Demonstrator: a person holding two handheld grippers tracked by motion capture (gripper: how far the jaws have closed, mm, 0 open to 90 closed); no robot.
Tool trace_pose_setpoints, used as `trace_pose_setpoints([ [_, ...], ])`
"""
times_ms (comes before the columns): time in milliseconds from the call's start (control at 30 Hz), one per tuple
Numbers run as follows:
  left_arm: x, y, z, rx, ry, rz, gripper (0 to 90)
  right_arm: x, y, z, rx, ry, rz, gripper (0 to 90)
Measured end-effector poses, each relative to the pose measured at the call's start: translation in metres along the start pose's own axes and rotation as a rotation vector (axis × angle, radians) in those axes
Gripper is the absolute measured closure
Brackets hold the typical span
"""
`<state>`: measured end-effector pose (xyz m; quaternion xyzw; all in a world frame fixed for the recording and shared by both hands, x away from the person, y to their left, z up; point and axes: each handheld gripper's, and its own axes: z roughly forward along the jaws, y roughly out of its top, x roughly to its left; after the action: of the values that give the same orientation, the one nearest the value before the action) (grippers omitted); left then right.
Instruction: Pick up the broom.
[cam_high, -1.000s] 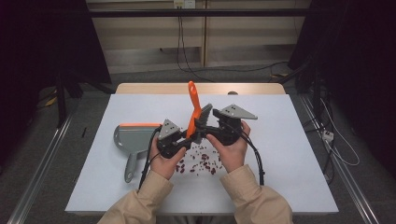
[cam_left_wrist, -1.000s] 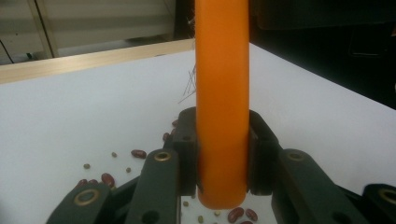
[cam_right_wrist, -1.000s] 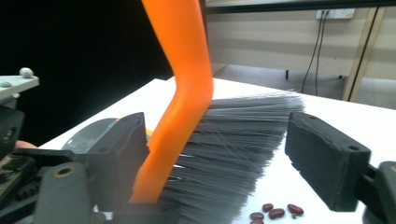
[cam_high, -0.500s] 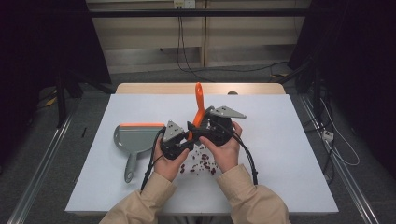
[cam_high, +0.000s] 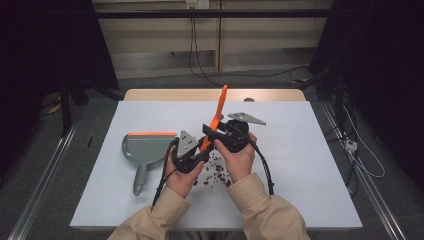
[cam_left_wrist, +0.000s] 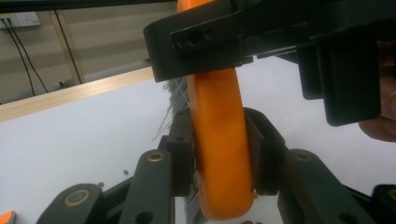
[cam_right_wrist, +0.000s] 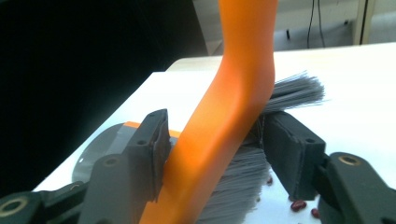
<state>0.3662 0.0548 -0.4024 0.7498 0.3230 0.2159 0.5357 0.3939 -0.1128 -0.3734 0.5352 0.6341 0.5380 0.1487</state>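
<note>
Orange brush (cam_high: 216, 120): upright above scattered beans (cam_high: 216, 170), pinched at its head by my left gripper (cam_left_wrist: 219, 161). Right gripper (cam_right_wrist: 219, 154): jaws just closing around it, one pad not touching. Risk: mistimed handover tips brush, scattering beans away from dustpan (cam_high: 145, 147).

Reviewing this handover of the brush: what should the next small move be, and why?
Probably finish closing the right gripper on the orange brush. Its jaws have just been closing, yet one pad still stands off the handle, while the left gripper clamps the brush. Beans lie unswept beside the dustpan.
</note>
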Motion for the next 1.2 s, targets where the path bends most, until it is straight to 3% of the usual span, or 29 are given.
trace_pose_setpoints([
  [133, -0.004, 0.0, 0.0, -0.004, 0.024, 0.028, 65.4, 0.0, 0.003, 0.0, 0.033, 0.006, 0.03, 48.0],
  [267, -0.004, 0.002, -0.001, -0.013, 0.04, 0.028, 63.5, 0.005, 0.005, -0.002, 0.033, 0.011, 0.049, 54.7],
  [367, -0.003, 0.002, -0.001, -0.024, 0.052, 0.028, 57.8, 0.006, 0.009, -0.001, 0.051, 0.04, 0.058, 64.3],
  [433, -0.002, 0.002, 0.0, -0.036, 0.04, 0.007, 56.0, 0.006, 0.01, -0.002, 0.047, 0.048, 0.056, 67.8],
  [500, 0.002, 0.002, -0.001, -0.053, 0.016, 0.001, 50.1, 0.004, 0.012, -0.002, 0.032, 0.052, 0.011, 69.7],
  [533, 0.004, 0.002, -0.002, -0.055, 0.021, 0.006, 50.1, 0.004, 0.012, -0.002, 0.032, 0.052, 0.011, 69.7],
  [567, 0.005, 0.002, -0.002, -0.045, 0.022, 0.002, 43.0, 0.001, 0.013, -0.002, 0.034, 0.062, 0.019, 69.7],
  [600, 0.008, 0.002, -0.003, -0.04, 0.015, -0.009, 35.3, -0.002, 0.015, -0.003, 0.023, 0.037, -0.023, 69.7],
  [733, 0.011, 0.002, -0.006, -0.03, -0.01, -0.02, 29.7, -0.011, 0.019, -0.008, 0.025, 0.035, -0.028, 69.7],
  [833, 0.016, 0.003, -0.009, -0.029, -0.026, -0.002, 25.0, -0.017, 0.021, -0.012, 0.033, 0.026, -0.06, 69.7],
  [967, 0.025, 0.004, -0.016, -0.021, -0.042, -0.015, 20.6, -0.028, 0.024, -0.021, 0.049, 0.019, -0.089, 69.6],
  [1200, 0.039, 0.005, -0.032, -0.021, -0.073, -0.017, 15.6, -0.047, 0.028, -0.037, 0.08, 0.005, -0.105, 69.6],
])
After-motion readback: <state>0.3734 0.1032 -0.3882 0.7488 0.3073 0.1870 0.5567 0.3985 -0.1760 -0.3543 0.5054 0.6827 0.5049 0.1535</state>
